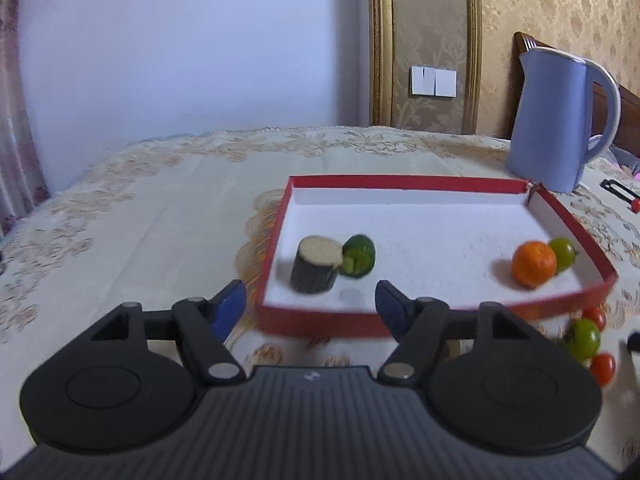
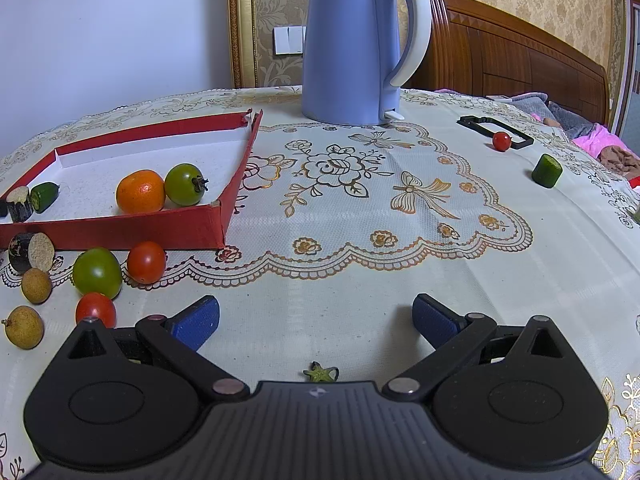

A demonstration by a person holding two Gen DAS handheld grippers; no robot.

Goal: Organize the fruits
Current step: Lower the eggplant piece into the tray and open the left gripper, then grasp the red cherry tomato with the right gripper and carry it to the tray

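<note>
Left gripper (image 1: 310, 306) released, blue ribbed pads apart before red cardboard tray (image 1: 320, 324); right gripper (image 2: 316, 322) released over embroidered tablecloth (image 2: 360, 216).

Blue kettle (image 2: 348, 48); black frame (image 2: 496, 131); embroidered tablecloth (image 2: 360, 184)

A round table covered by a cream lace-patterned cloth (image 2: 360, 240) is seen. On it are set a shallow red cardboard tray (image 2: 132, 234), a blue electric kettle (image 2: 348, 52), a black rectangular frame (image 2: 494, 130), loose red and green tomatoes (image 2: 146, 262), two tan longans (image 2: 24, 327), a cut cucumber stub (image 2: 547, 171) and a dark-skinned eggplant piece (image 2: 30, 252)
</note>
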